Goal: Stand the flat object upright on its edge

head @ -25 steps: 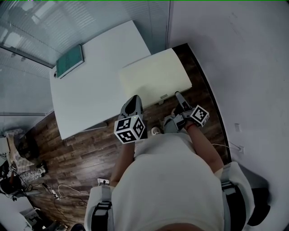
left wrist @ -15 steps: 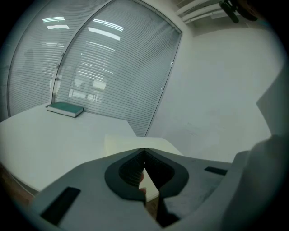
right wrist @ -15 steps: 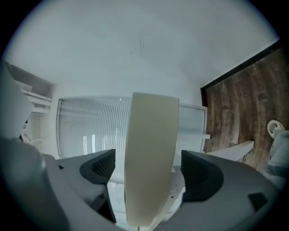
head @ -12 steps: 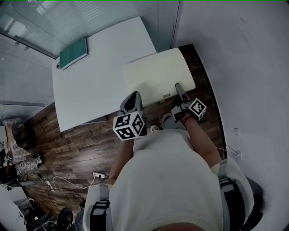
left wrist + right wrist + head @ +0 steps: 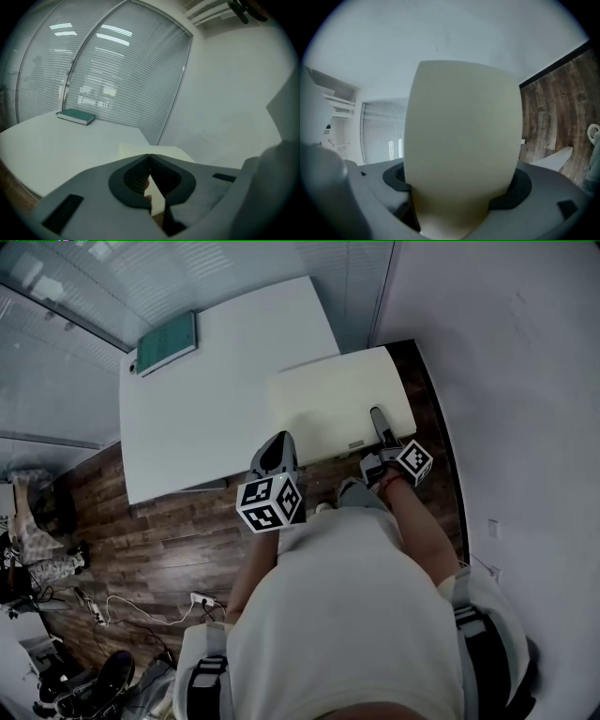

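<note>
Dark wood flooring point(image 5: 169, 531) fills the left side, with loose cables point(image 5: 122, 606) trailing across it, and a glass wall hung with slatted blinds point(image 5: 126, 79) closes the far side. Next comes a white counter point(image 5: 216, 427). On its far left corner lies the green book point(image 5: 167, 342), flat on its cover. It is well apart from both tools and touched by neither.

Nearer the person, the left tool point(image 5: 150, 157) hangs in the air just short of the counters' near edges, aimed a little downward. Its jaws are pressed together at the tips with nothing between them. Its marker cube point(image 5: 270, 503) sits just behind, above the person's pale shirt point(image 5: 347, 615).

Right of the white counter stands a cream counter point(image 5: 328, 395) with rounded corners, which hides the white counter's near right corner in the head view. The right tool point(image 5: 461, 171) reaches over the cream counter's near edge, close to the right corner, held about level. Its jaws stand wide apart and have just been opening. In the right gripper view the cream surface fills the whole gap between them, and I cannot tell whether it touches either pad. This tool's marker cube point(image 5: 413, 462) rides at the wrist. Beyond the cream counter a narrow strip of floor meets a plain white wall point(image 5: 506, 352).
</note>
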Demonstrator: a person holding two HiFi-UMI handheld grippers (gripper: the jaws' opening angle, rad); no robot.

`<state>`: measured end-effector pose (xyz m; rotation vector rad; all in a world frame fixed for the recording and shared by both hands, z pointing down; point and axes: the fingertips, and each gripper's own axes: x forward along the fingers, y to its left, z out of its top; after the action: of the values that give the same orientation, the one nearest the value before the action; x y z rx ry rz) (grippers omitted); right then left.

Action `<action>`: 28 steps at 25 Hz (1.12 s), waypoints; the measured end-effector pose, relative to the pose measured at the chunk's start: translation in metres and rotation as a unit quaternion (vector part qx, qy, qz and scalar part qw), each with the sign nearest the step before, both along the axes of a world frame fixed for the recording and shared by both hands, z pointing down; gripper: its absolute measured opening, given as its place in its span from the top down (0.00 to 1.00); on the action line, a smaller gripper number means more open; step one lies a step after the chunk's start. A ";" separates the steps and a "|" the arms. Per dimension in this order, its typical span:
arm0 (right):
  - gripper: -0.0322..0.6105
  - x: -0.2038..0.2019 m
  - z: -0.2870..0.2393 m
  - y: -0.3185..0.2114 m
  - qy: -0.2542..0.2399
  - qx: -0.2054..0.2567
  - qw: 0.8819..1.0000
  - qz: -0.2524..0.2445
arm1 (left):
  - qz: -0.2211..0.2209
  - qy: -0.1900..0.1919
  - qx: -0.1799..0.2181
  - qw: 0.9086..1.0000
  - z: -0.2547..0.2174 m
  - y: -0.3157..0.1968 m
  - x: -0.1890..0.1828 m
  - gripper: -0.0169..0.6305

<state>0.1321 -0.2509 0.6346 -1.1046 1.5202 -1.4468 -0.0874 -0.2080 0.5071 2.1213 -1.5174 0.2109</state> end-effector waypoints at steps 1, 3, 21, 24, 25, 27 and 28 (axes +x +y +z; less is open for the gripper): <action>0.27 0.002 0.003 -0.001 -0.005 0.001 1.000 0.004 | -0.002 0.000 0.000 1.000 0.000 0.001 -0.001 0.94; 0.27 0.005 0.006 -0.001 -0.010 0.005 1.000 0.010 | -0.005 -0.002 0.001 1.000 0.000 0.002 -0.003 0.94; 0.49 0.005 -0.001 -0.001 -0.005 0.006 1.000 0.015 | -0.005 -0.001 0.003 1.000 -0.001 0.007 -0.010 0.94; 0.50 0.005 -0.001 -0.001 -0.005 0.006 1.000 0.019 | -0.006 0.000 0.003 1.000 -0.001 0.009 -0.013 0.94; 0.50 0.005 -0.002 0.000 -0.004 0.006 1.000 0.020 | -0.007 0.000 0.003 1.000 -0.001 0.010 -0.014 0.94; 0.51 0.006 -0.004 0.000 -0.002 0.007 1.000 0.022 | -0.008 0.001 0.004 1.000 -0.002 0.014 -0.015 0.94; 0.51 0.006 -0.006 0.001 0.000 0.006 1.000 0.023 | -0.008 0.002 0.004 1.000 -0.002 0.015 -0.015 0.94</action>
<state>0.1379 -0.2499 0.6285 -1.1261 1.4915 -1.4051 -0.1027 -0.1928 0.5049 2.1143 -1.5344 0.1948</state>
